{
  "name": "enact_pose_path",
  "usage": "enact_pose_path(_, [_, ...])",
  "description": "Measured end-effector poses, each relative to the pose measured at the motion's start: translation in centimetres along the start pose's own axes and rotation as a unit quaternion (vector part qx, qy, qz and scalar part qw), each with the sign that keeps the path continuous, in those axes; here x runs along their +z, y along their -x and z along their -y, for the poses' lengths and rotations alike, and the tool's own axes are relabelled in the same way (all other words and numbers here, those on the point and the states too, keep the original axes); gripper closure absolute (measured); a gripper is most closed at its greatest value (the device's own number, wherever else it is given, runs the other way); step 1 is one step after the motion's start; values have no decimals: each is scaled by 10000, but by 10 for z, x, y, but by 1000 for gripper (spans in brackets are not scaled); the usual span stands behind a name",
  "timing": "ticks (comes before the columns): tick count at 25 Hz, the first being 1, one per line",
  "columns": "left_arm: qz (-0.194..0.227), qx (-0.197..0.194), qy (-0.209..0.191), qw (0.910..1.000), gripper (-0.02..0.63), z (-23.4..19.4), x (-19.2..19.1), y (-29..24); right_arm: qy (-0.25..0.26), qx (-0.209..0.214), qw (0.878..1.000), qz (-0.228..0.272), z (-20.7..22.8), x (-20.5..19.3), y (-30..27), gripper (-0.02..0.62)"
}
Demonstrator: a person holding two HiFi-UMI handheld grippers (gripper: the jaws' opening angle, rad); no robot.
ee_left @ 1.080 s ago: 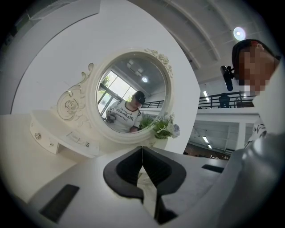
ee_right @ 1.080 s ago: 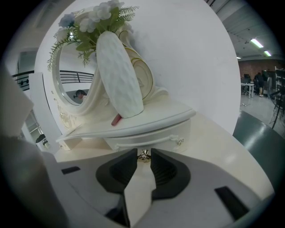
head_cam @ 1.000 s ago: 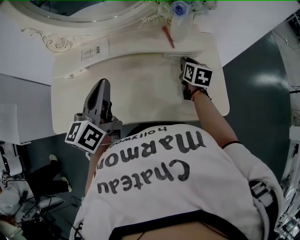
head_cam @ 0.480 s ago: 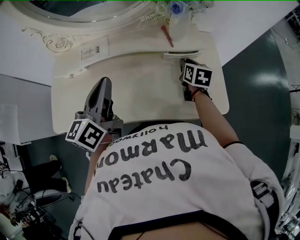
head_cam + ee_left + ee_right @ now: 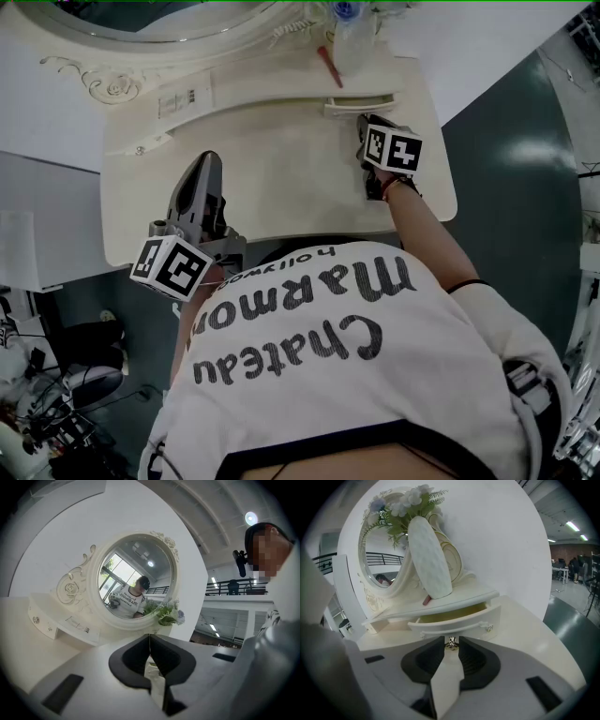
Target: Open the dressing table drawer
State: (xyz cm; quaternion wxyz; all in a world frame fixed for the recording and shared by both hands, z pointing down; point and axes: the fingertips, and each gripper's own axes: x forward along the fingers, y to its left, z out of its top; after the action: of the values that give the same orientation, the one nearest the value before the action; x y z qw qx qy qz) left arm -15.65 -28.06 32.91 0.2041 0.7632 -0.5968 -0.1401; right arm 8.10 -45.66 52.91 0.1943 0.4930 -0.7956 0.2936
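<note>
Right gripper (image 5: 450, 641) pinching the small round metal knob (image 5: 450, 644) of the cream curved-front drawer (image 5: 468, 625), which stands partly pulled out.

The drawer sits in the low shelf at the back right of the cream dressing table (image 5: 281, 187), with a yellowish gap showing above its front. The right gripper's jaws are closed partway, their pads pressing on the knob. The left gripper (image 5: 149, 639) hangs level over the left side of the tabletop, jaws fully together with nothing in them. The knob is tiny and looks smooth, so I judge the pads could slip off under a sharp tug. A pull off the drawer's line could jam it, and a jerk might rock the white textured oval vase (image 5: 430, 557) standing on the shelf directly above.
</note>
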Motion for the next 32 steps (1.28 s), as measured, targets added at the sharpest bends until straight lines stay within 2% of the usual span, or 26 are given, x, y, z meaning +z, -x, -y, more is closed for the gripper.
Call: enact_pose_path(32, [-53,-59,-16,10000,583,10,-6,4,48,-31,9999,127,-1,-8,13,490])
